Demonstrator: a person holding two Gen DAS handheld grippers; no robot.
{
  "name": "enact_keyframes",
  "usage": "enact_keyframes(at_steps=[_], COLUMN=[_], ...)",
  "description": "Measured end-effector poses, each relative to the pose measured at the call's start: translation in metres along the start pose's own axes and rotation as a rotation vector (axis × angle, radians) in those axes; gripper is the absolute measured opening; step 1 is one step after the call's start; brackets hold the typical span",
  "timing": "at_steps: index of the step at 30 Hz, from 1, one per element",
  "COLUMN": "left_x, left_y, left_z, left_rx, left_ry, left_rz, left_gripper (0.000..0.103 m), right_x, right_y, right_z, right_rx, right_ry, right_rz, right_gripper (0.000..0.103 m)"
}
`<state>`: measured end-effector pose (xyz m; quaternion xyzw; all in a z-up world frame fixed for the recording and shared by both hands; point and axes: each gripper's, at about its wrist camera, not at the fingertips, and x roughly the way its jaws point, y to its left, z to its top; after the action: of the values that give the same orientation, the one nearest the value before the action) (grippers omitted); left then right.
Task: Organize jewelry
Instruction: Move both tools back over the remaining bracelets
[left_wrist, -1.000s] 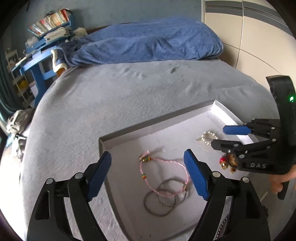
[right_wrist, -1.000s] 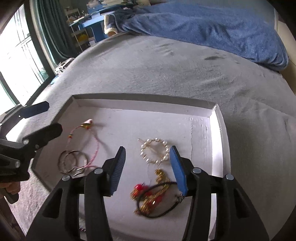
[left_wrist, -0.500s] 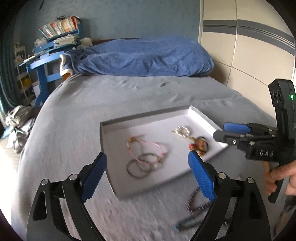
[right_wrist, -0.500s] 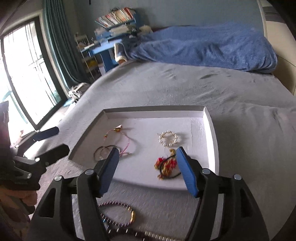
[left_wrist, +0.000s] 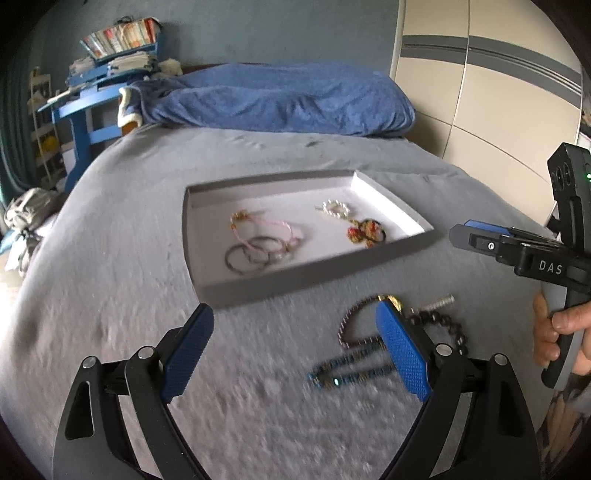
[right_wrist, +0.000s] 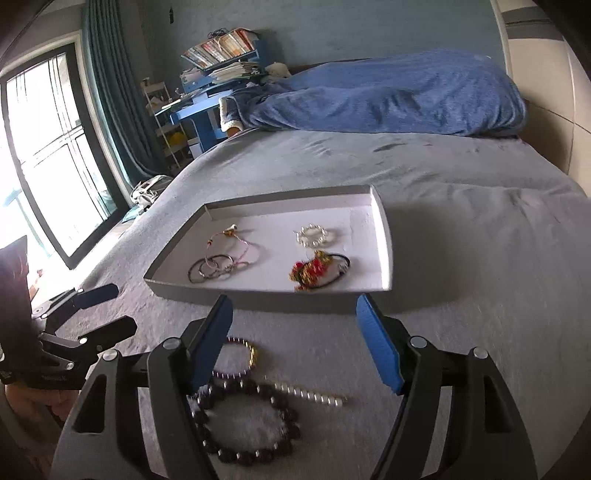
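Observation:
A shallow grey tray (left_wrist: 295, 282) (right_wrist: 280, 297) lies on the bed. It holds a pink cord bracelet (left_wrist: 266, 227), metal rings (right_wrist: 210, 267), a pearl bracelet (right_wrist: 313, 235) and a red and gold piece on a black band (right_wrist: 317, 271). In front of the tray, on the blanket, lie a dark bead bracelet (right_wrist: 251, 424), a thin bead bracelet with a gold clasp (right_wrist: 240, 356), a silver beaded strand (right_wrist: 310, 397) and a blue bead strand (left_wrist: 351, 369). My left gripper (left_wrist: 295, 350) and my right gripper (right_wrist: 295, 343) are open and empty above these loose pieces.
A blue duvet (left_wrist: 273, 99) is heaped at the head of the bed. A blue desk with books (left_wrist: 99, 85) stands at the far left. A pale wardrobe (left_wrist: 480, 92) is on the right, a window with curtains (right_wrist: 55, 155) on the left.
Both grippers have pulled back and up from over the tray to the near side of the bed. The loose bracelets in front of the tray have come into view.

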<state>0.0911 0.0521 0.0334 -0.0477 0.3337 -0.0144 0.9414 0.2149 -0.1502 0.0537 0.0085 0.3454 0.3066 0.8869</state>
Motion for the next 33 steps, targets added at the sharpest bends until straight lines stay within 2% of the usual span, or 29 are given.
enact_keyframes(at_steps=[8,14,18,26,28,33], left_x=[0.003,0.006,0.011,0.022,0.023,0.029], left_y=[-0.005,-0.010,-0.013,-0.013,-0.013,-0.010], left_z=[-0.028,-0.036,-0.036,-0.038,-0.037,-0.036], left_rx=[-0.006,0.012,0.029,0.030,0.028,0.011], left_ry=[0.048,0.069,0.087,0.134,0.141,0.162], left_rz=[-0.012,-0.024,-0.030,-0.045,-0.049,-0.058], left_gripper=[0.089,0.089,0.089,0.081,0.080,0.071], right_x=[-0.012,-0.012,-0.010,-0.002,0.000,0.008], right_y=[-0.022,-0.034,-0.032,-0.018,-0.015,-0.003], right_z=[-0.038,-0.056,-0.064,-0.069,-0.068,-0.067], right_rx=[0.053,0.087,0.093,0.054,0.047,0.021], right_ry=[0.034,0.066,0.079,0.105,0.110,0.141], right_rz=[-0.038,-0.049,-0.041,-0.014,-0.005,0.016], right_gripper=[0.069,0.069,0.069,0.069,0.068,0.057])
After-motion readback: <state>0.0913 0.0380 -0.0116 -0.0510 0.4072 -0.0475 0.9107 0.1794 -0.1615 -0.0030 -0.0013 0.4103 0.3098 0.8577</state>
